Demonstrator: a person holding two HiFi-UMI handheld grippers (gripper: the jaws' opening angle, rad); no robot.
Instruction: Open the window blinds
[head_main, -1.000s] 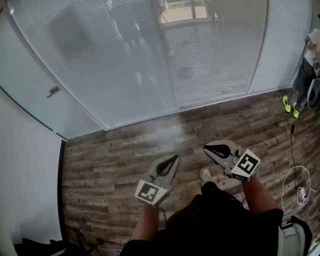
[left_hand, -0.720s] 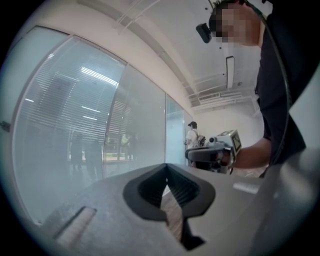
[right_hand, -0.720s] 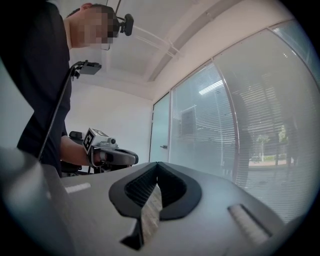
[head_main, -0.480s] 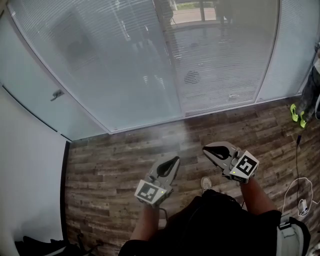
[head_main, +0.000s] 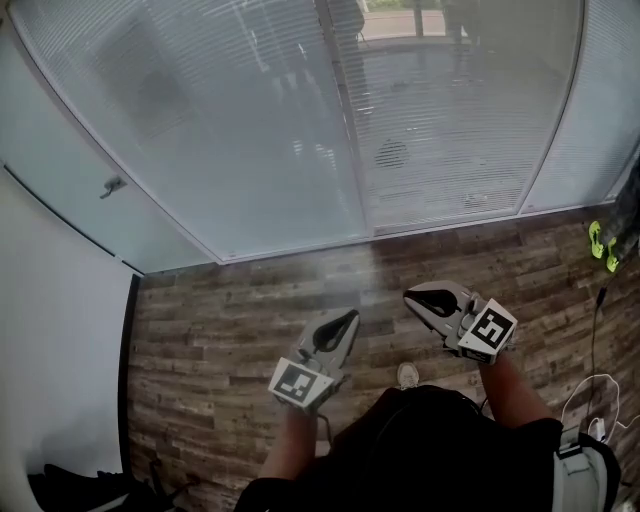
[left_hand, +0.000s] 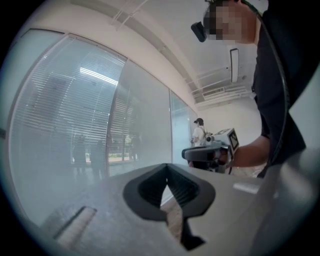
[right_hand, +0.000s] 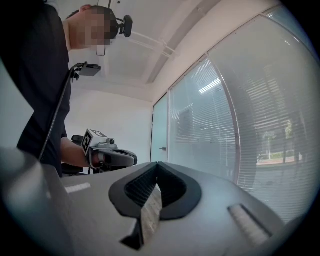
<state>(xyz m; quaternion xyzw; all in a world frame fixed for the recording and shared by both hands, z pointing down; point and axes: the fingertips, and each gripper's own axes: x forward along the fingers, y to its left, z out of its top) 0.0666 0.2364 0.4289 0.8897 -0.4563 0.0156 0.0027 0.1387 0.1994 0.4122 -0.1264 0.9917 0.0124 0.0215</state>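
Head view: we're in the approach, left tongs (head_main: 350, 317) and right tongs (head_main: 412, 298) both pressed together, empty, above the wooden floor (head_main: 220, 320). Blinds (head_main: 250, 120) hang closed ahead, well apart; next we must find their control. Versus a second ago, they've slid rightward in view, green shoes (head_main: 603, 243) nearly gone.
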